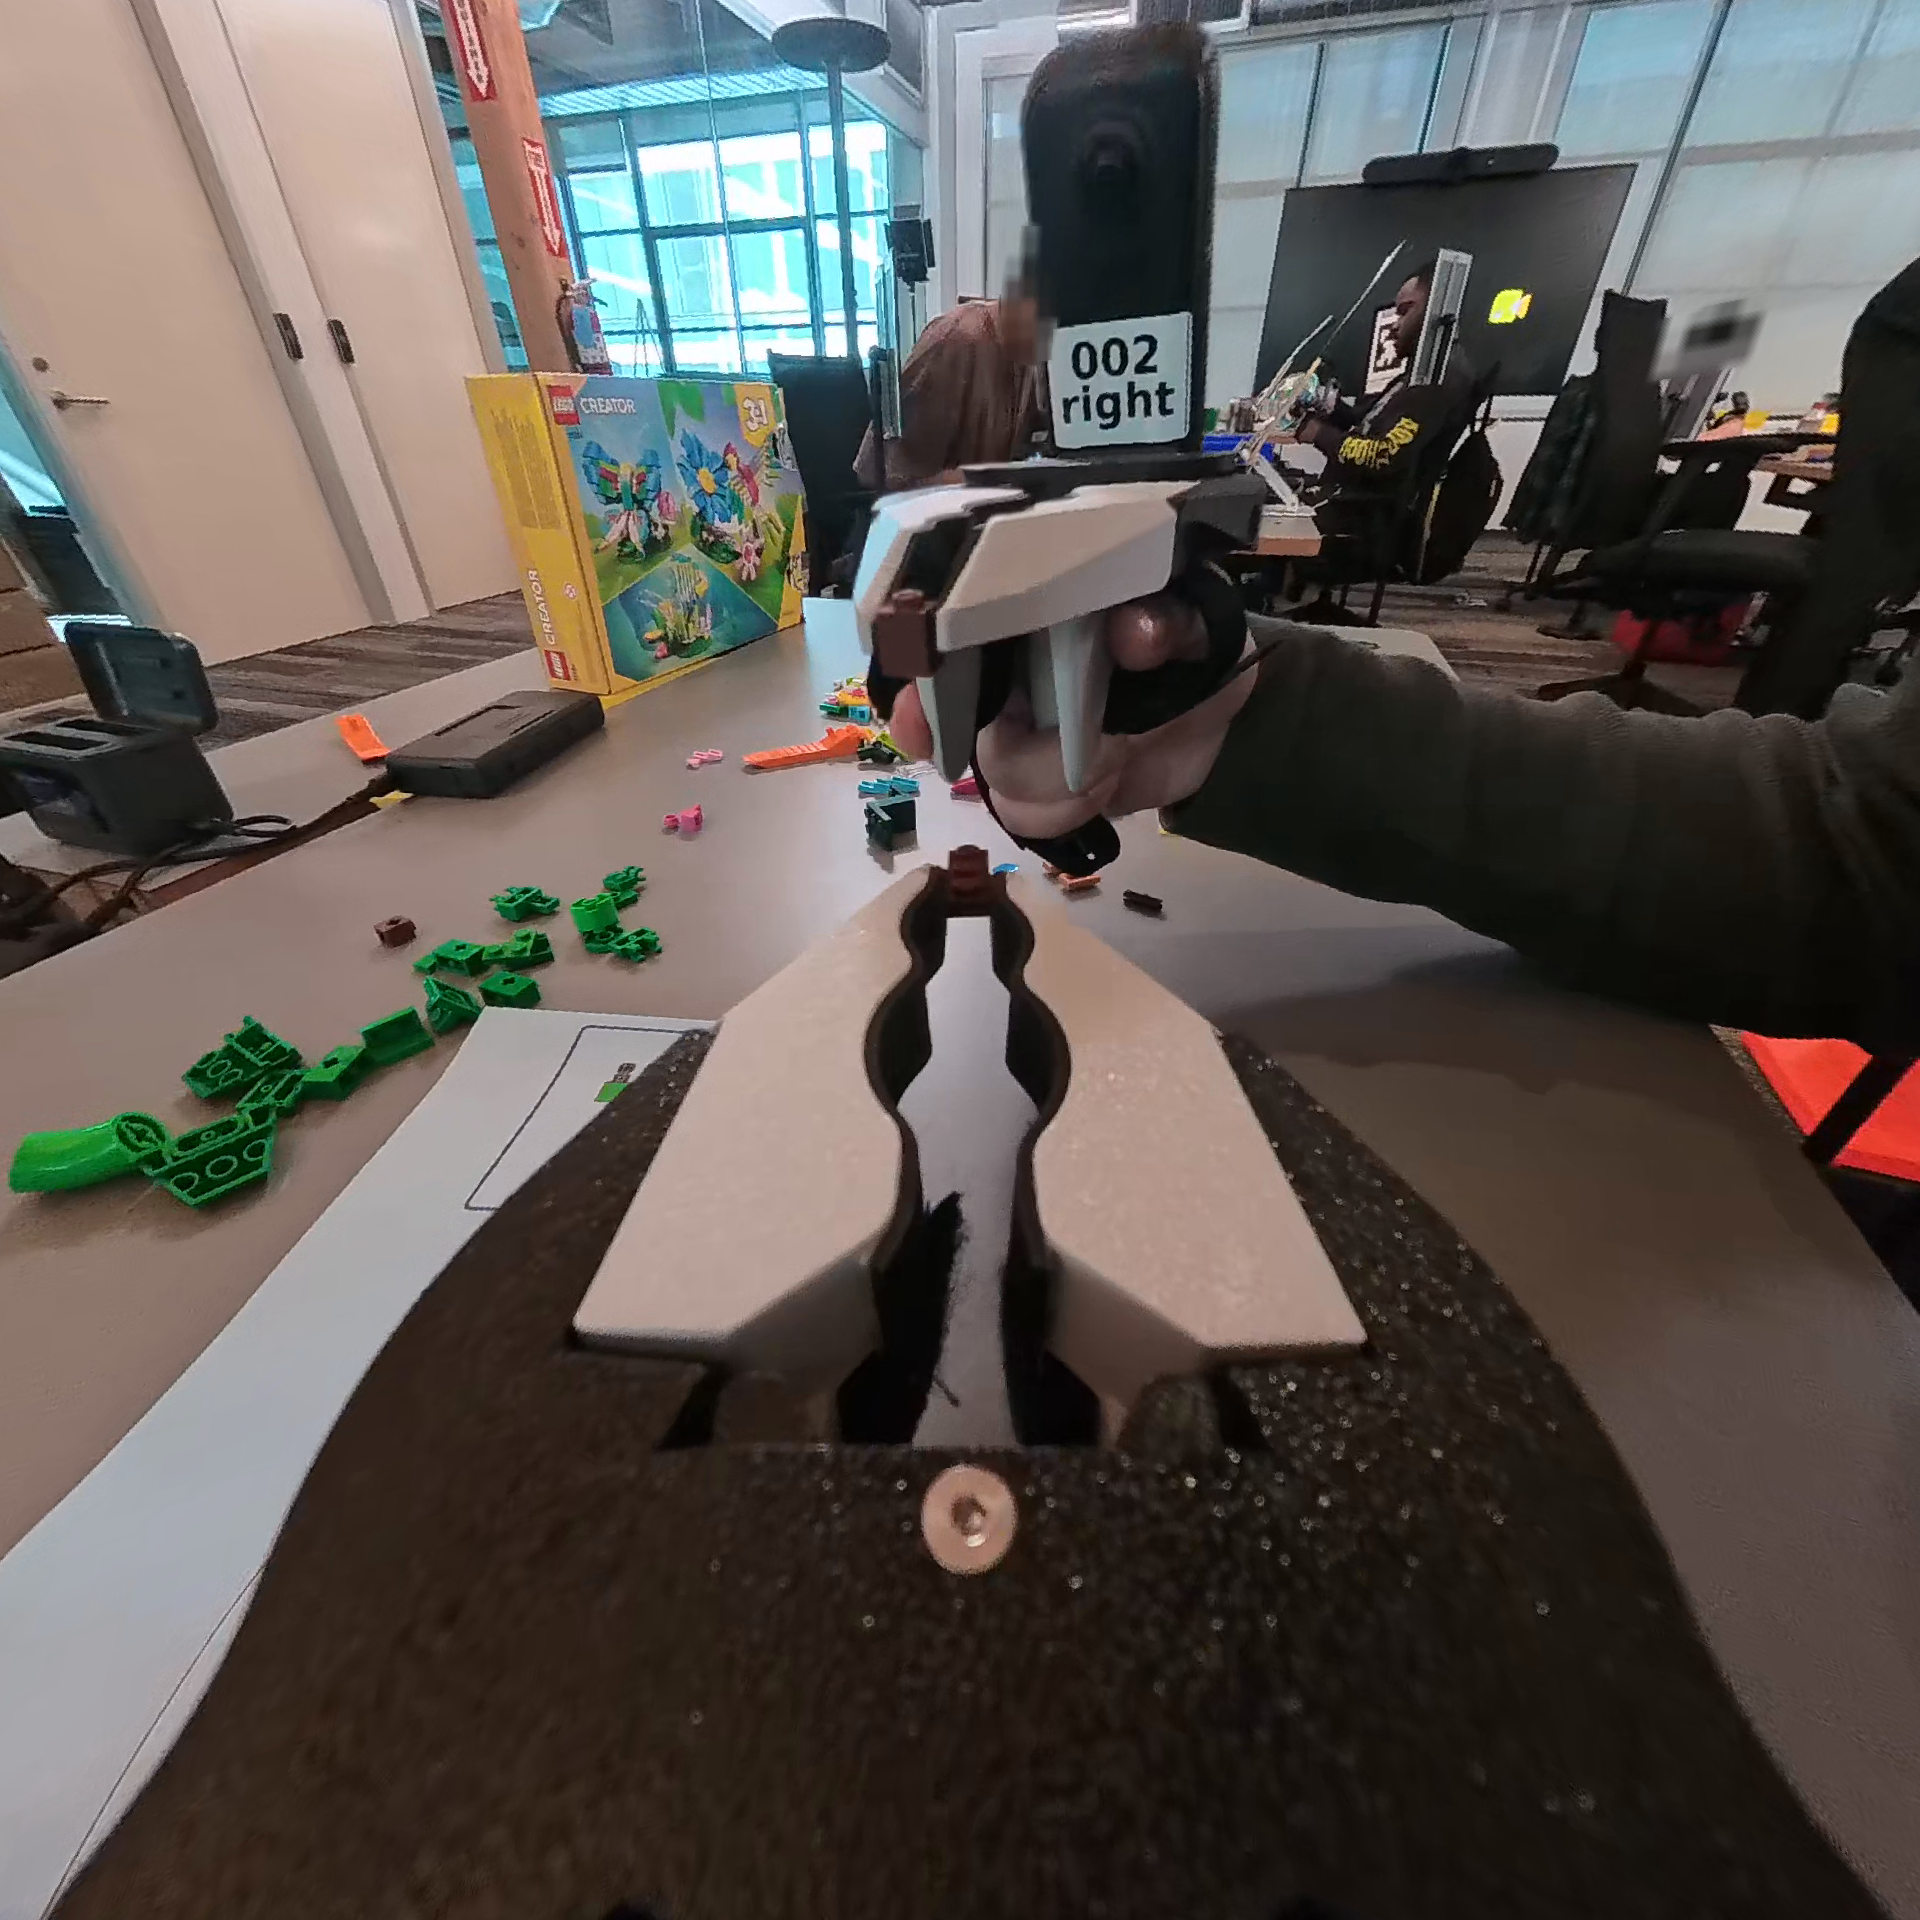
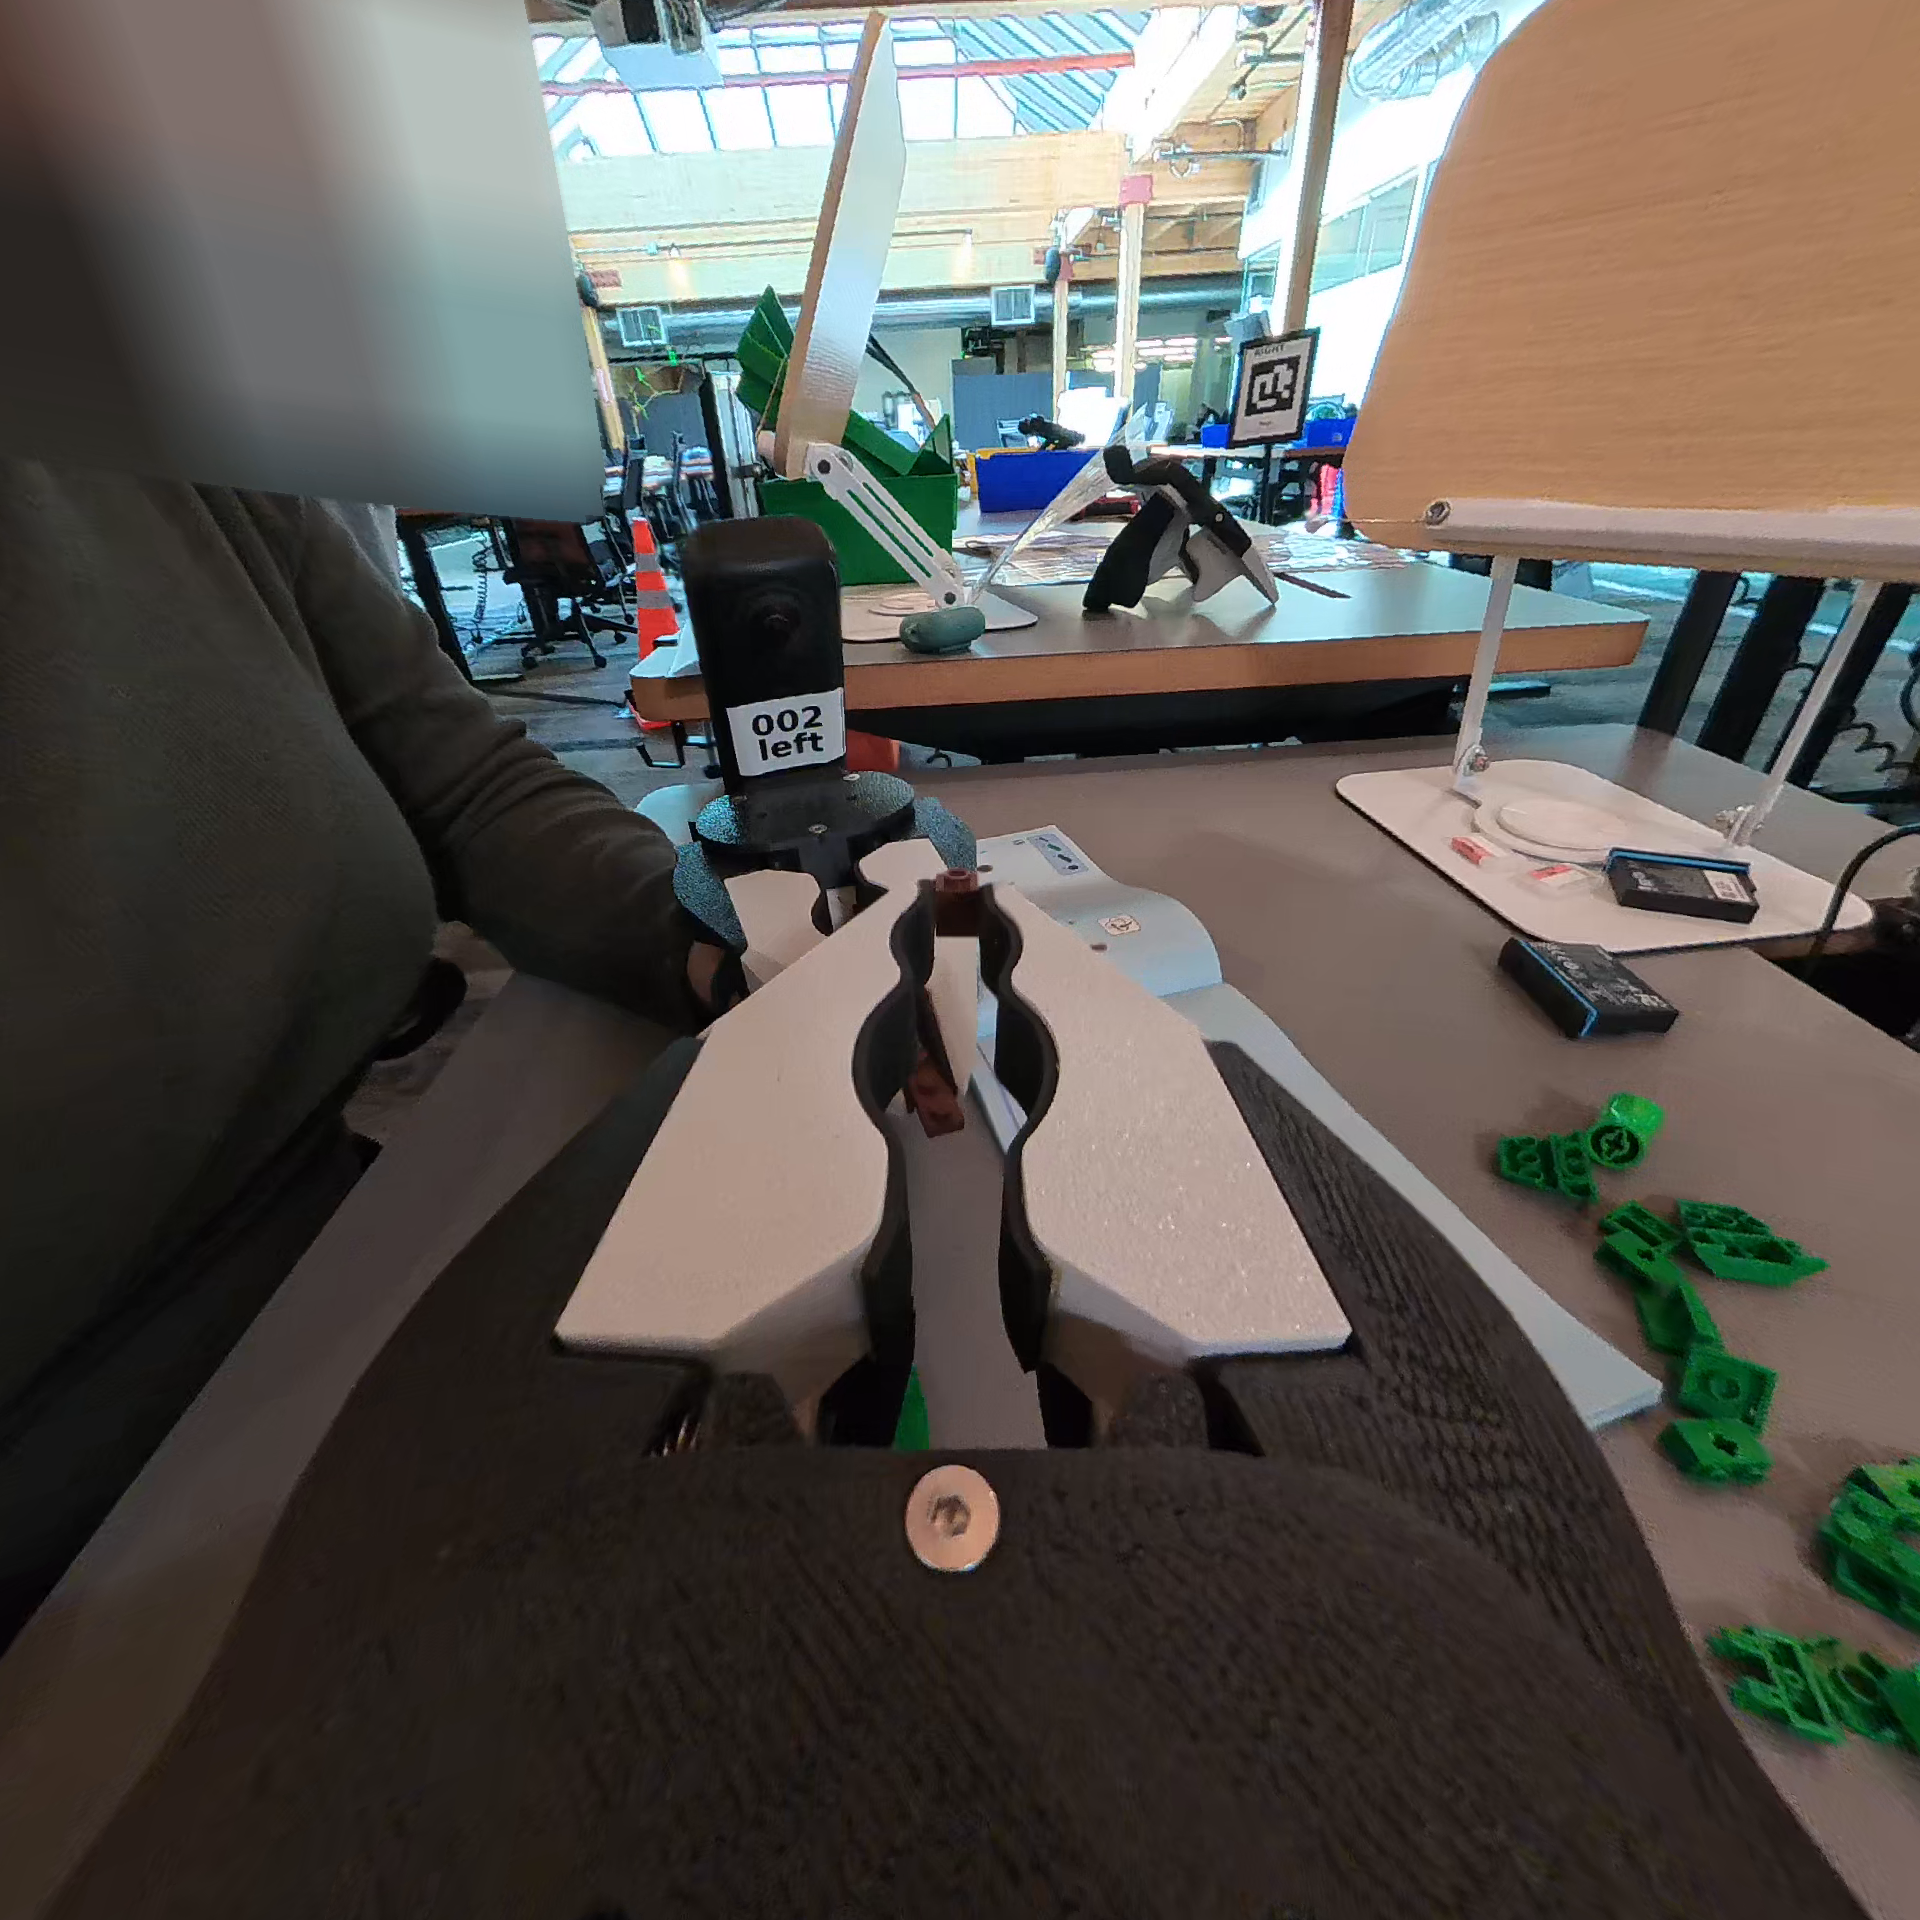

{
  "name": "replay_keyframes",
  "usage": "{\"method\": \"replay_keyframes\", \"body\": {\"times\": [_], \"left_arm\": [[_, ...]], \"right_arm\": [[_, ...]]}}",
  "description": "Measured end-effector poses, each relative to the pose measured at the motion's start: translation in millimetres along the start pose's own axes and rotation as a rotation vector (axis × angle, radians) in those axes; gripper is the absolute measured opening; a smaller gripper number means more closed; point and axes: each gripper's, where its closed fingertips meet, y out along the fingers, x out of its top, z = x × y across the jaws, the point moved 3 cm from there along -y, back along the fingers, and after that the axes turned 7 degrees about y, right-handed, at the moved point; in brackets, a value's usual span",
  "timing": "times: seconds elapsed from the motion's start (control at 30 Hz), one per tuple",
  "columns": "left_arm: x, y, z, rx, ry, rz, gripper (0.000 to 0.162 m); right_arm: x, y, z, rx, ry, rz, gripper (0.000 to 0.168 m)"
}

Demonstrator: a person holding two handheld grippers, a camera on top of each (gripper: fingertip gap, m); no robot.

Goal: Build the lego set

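Jaws: left gripper [image 1: 968, 902] and right gripper [image 2: 956, 914] are each pinching a small brown Lego piece [image 1: 967, 871] at the tips, above mid-desk. Light, rigid, slippery; grip flat sides, studs clear.

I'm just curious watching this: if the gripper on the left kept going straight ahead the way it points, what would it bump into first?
Probably the right gripper, held just ahead and slightly higher, though depth is unclear.
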Motion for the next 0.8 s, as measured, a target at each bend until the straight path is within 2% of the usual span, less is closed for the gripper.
{"method": "replay_keyframes", "body": {"times": [0.33, 0.8], "left_arm": [[8, -5, 1, -0.009, -0.002, -0.048, 0.005], [17, -9, 2, -0.037, -0.054, -0.129, 0.005]], "right_arm": [[-13, 5, 10, 0.147, 0.11, 0.001, 0.006], [-14, -5, 6, 0.137, 0.113, -0.002, 0.007]]}}
